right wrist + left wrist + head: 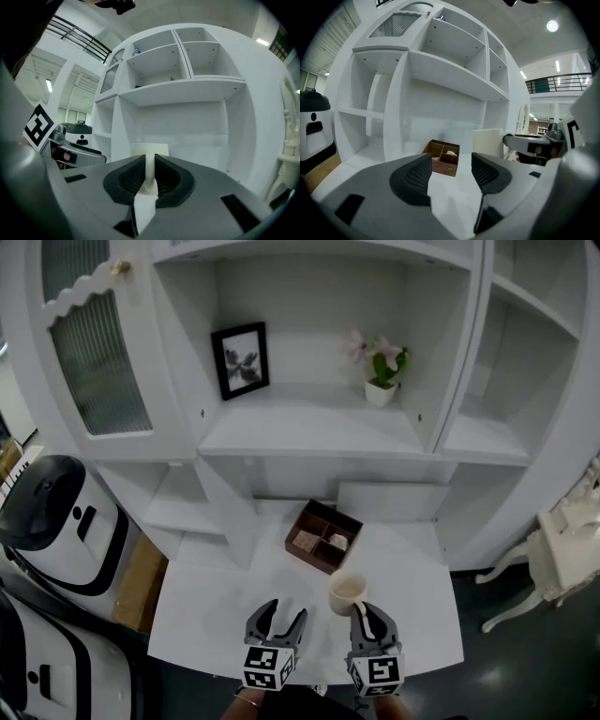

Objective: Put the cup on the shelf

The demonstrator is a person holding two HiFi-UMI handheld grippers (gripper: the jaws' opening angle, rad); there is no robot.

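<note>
A cream cup [346, 593] hangs just above the white table [206, 615], held by its handle in my right gripper [367, 615]. In the right gripper view the dark pads [133, 178] press on the thin handle [150, 171], and the cup body [149, 150] stands beyond them. My left gripper [277, 622] stands open beside it, to the left, with nothing between its fingers [412, 180]. The white shelf [309, 427] with a framed picture [241, 359] and a small potted flower [382, 367] lies ahead, above the table.
A brown wooden box [323, 535] with compartments sits on the table in front of the cup, also in the left gripper view [443, 157]. A cabinet door [98, 357] with ribbed glass is at upper left. White and black machines [52, 521] stand left; a white carved table [562, 554] right.
</note>
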